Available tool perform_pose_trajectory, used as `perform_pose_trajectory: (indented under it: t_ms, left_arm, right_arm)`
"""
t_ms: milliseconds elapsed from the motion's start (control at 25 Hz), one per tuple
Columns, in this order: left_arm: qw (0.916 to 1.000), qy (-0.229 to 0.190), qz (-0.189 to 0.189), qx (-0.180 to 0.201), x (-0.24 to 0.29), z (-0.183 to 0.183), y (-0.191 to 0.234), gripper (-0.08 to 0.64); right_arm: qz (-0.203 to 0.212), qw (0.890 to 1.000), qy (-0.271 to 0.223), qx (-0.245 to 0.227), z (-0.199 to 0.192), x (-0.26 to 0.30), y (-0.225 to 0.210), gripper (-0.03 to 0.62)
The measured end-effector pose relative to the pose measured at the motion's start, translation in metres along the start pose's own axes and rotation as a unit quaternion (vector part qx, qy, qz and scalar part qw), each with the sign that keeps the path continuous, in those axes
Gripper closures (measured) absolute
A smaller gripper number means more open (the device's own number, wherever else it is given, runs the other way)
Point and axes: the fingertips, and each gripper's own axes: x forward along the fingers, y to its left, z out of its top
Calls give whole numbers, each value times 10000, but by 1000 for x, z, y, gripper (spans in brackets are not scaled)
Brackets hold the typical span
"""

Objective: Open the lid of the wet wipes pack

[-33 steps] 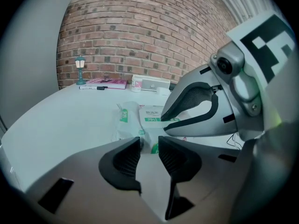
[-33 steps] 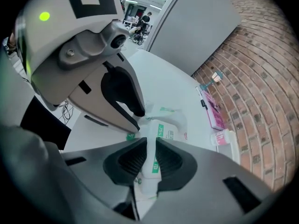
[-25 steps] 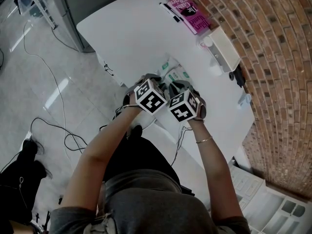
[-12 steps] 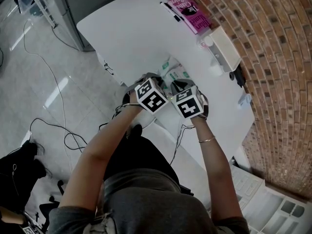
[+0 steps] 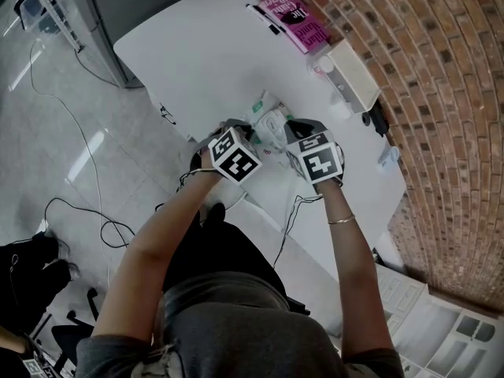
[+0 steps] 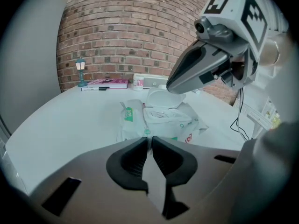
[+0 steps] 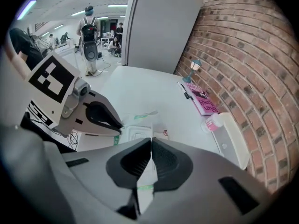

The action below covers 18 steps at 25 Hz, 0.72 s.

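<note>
The wet wipes pack (image 5: 268, 115), white with green marks, lies near the front edge of the white table (image 5: 205, 53). Its flip lid (image 6: 163, 98) stands raised above the opening (image 6: 161, 115). My right gripper (image 5: 287, 130) is shut on the lid's thin rim; its jaws have just been closing, and white plastic shows between them in the right gripper view (image 7: 151, 141). My left gripper (image 6: 150, 142) is shut on the pack's near edge and pins it. In the right gripper view the left gripper (image 7: 117, 126) touches the pack (image 7: 138, 132).
At the table's far side along the brick wall lie a pink book (image 5: 294, 20), a black pen (image 5: 263, 18), a small bottle (image 5: 324, 64) and a long white box (image 5: 352, 73). A blue lamp (image 6: 81, 71) stands at the far corner. Cables trail on the floor (image 5: 79, 132).
My right gripper has risen and shifted right, and the lid has swung up with it. The left gripper has stayed on the pack's edge.
</note>
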Motion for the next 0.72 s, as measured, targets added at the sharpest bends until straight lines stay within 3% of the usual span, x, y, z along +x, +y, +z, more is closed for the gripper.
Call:
perform_pose_trajectory:
  t_ms: [720]
  left_arm:
    - [9999,-18,-76,-148,0,2,0,506]
  right_arm:
    - [-337,9990,-38,282,0,13,-37,575]
